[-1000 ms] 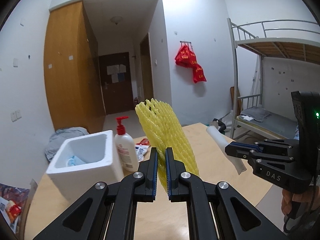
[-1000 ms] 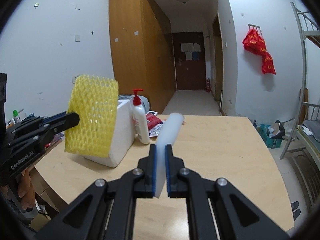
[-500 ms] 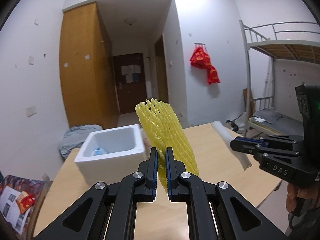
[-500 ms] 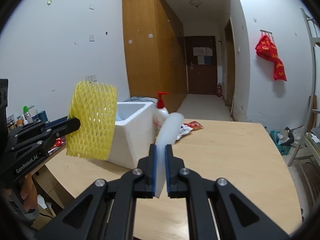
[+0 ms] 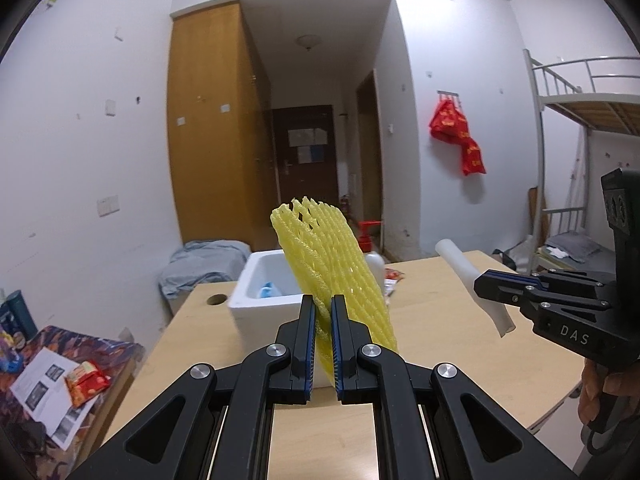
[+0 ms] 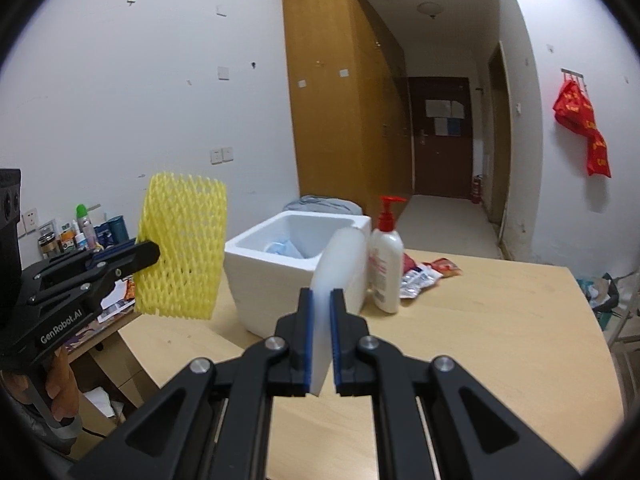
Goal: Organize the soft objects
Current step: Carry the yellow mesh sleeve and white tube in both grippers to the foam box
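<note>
The left gripper (image 5: 323, 340) is clamped on a yellow foam net sleeve (image 5: 332, 276), its pads pinching the sleeve's lower edge so that the mesh stands up and leans a little to the right, in the air in front of the white foam box (image 5: 260, 300). The right gripper (image 6: 320, 344) is clamped on a flat white foam sheet (image 6: 340, 276), which rises between its pads, also in front of the box and off the wooden table (image 6: 500, 320). The box stands on the table, open at the top, with something pale blue lying inside it. From the left wrist the sleeve hides most of a lotion pump bottle (image 5: 370, 256) behind the box, and only its red pump and a white shoulder show; from the right wrist the whole bottle stands upright just right of the box, with red snack wrappers (image 6: 428, 274) lying on the table beyond it. The left wrist alone shows a round hole in the tabletop left of the box and a lower surface with papers and a red packet (image 5: 86, 382) farther left. The right wrist alone shows a shelf of bottles against the wall left of the box. Each view catches the other gripper from the side, with a hand beneath it.
</note>
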